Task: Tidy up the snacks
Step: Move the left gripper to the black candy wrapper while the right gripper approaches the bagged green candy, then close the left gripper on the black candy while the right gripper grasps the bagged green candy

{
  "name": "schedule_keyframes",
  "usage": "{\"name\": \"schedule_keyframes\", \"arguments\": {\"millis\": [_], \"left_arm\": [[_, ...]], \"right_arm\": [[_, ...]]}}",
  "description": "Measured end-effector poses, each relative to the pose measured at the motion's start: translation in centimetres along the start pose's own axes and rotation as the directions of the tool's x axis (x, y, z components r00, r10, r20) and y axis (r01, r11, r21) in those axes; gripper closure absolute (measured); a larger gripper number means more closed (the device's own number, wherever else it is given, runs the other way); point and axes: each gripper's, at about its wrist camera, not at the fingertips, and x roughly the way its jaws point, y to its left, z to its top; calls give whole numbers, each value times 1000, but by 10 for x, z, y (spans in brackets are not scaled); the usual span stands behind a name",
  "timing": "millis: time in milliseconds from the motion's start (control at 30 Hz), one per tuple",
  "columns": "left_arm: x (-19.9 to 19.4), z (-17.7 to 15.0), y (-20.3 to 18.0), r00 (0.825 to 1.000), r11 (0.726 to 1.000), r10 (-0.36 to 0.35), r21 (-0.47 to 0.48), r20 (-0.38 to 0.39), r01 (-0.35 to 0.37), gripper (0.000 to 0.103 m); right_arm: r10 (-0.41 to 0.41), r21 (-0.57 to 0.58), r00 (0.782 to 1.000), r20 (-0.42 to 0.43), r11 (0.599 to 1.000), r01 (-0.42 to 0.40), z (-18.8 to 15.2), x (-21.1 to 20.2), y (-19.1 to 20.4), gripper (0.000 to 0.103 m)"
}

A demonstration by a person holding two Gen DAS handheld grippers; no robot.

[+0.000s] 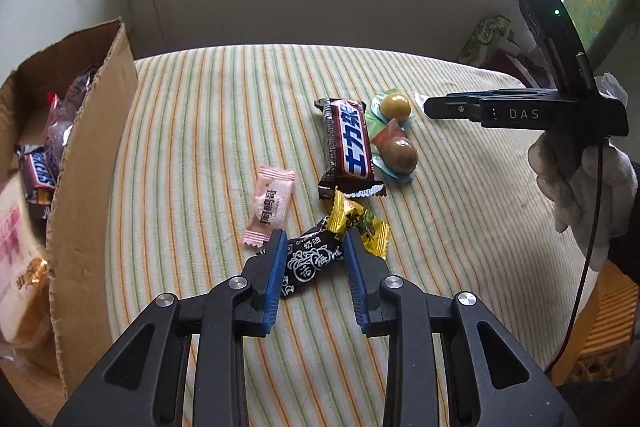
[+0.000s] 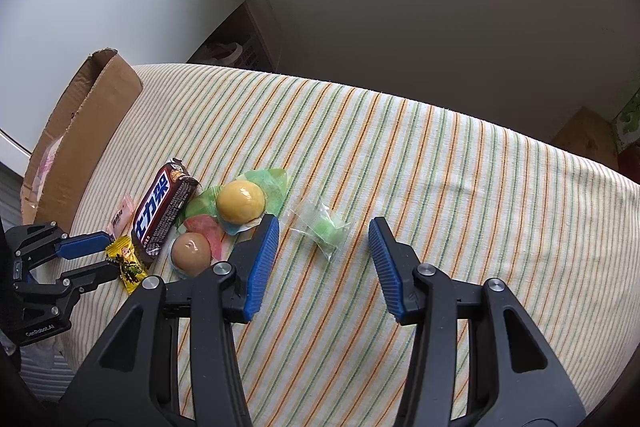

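**Snacks on the striped cloth**

The box (image 1: pixel 92 163) stands left. The bar (image 1: pixel 349 143) lies lengthwise away from the left gripper (image 1: pixel 314 247), whose fingers flank the black candy (image 1: pixel 312 261), seemingly ungripped. The right gripper (image 2: pixel 324 233) gapes near the green candy (image 2: pixel 326 229).

Two wrist fisheye views, close above a striped table (image 1: pixel 224 131).
The left view faces the far wall; the right view looks leftward. Both share the chocolate bar (image 1: pixel 352 143) (image 2: pixel 162 213), two eggs and box (image 1: pixel 92 155) (image 2: pixel 84 115).
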Motion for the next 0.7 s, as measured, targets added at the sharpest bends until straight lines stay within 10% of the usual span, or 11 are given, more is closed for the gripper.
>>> {"name": "schedule_keyframes", "arguments": {"millis": [700], "left_arm": [[5,-11,-21,999,999,24,35,-29,-23,75]], "right_arm": [[19,-60,1000,-5,998,-19,-2,0,2,59]]}}
